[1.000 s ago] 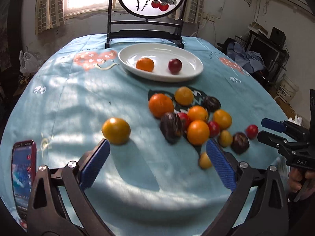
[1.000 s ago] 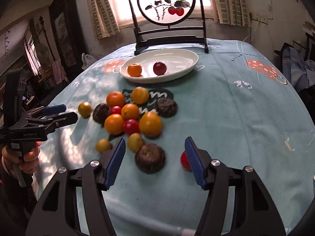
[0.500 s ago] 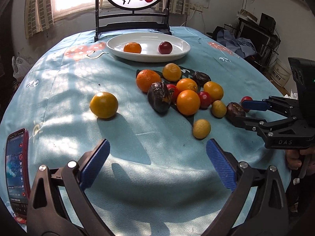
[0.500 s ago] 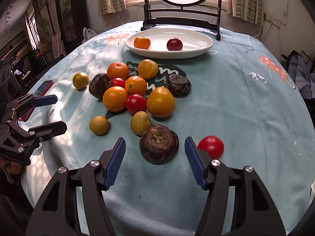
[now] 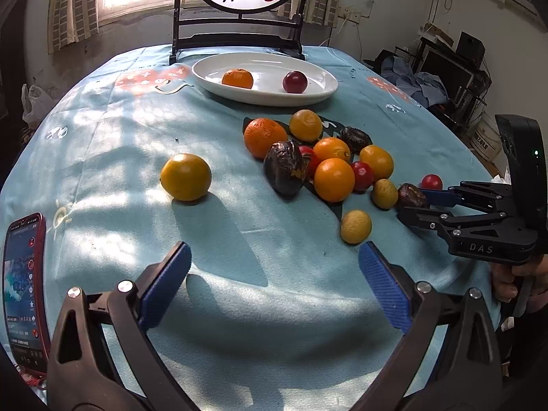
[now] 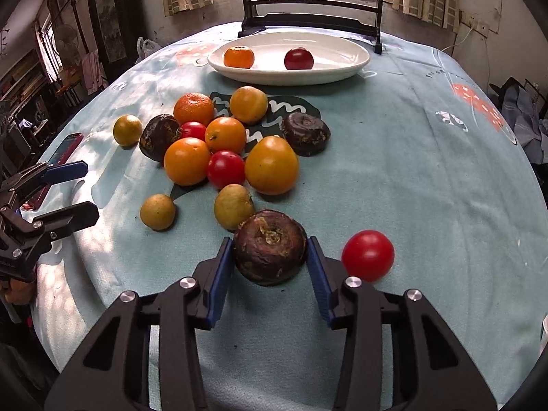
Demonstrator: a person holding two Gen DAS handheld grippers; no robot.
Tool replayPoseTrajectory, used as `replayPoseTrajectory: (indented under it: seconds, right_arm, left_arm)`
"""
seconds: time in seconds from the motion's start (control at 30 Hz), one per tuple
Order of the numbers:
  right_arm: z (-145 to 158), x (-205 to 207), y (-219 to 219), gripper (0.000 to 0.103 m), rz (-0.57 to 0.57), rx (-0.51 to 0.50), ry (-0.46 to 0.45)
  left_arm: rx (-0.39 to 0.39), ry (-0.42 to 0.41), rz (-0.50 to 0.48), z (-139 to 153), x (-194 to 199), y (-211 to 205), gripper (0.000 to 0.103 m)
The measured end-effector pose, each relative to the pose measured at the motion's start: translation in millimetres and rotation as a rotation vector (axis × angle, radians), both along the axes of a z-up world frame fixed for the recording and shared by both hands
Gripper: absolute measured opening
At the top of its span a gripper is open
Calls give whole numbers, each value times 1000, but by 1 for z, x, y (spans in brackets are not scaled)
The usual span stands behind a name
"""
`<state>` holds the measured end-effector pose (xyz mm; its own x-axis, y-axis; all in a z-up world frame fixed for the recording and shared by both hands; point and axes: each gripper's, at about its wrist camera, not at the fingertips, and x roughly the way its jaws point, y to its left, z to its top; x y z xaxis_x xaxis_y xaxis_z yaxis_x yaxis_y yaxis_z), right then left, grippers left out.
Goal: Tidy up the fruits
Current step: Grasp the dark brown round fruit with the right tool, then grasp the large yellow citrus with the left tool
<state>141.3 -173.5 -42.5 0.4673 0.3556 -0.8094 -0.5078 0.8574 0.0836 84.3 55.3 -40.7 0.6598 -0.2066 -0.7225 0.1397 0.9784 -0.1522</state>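
On the teal tablecloth [image 6: 428, 178] at the near edge of the fruit pile, the right gripper [image 6: 270, 257] has its 2 blue pads closed against the sides of a dark brown wrinkled fruit [image 6: 270, 245], which sits on the cloth; a red tomato [image 6: 368, 255] lies just beside the right finger, and a small yellow-green fruit [image 6: 234, 205] touches the dark fruit on its far side; beyond that the cluster of oranges and tomatoes (with 2 more dark fruits among them) is bunched together, while a single yellow-orange fruit [image 5: 186, 177] sits well apart to the left; the white oval plate [image 6: 328, 72] at the far side holds 1 mandarin [image 6: 238, 57] and 1 dark red fruit [image 6: 299, 58], apart from each other; the left gripper [image 5: 274, 284] hovers over bare cloth with its fingers spread wide and nothing between them; a red phone [image 5: 24, 291] lies at the table's left edge.
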Motion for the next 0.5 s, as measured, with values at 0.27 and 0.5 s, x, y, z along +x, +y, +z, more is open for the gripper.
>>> replayPoseTrajectory:
  seconds: [0.27,0.5]
  right_arm:
    - [7,-1,-15,43,-39,80,-15]
    - [7,-1,-13,43,-30,77,-10]
  left_arm:
    - [-72,-28,99,12,16,38,97]
    - [44,13,122,11,54,49,77]
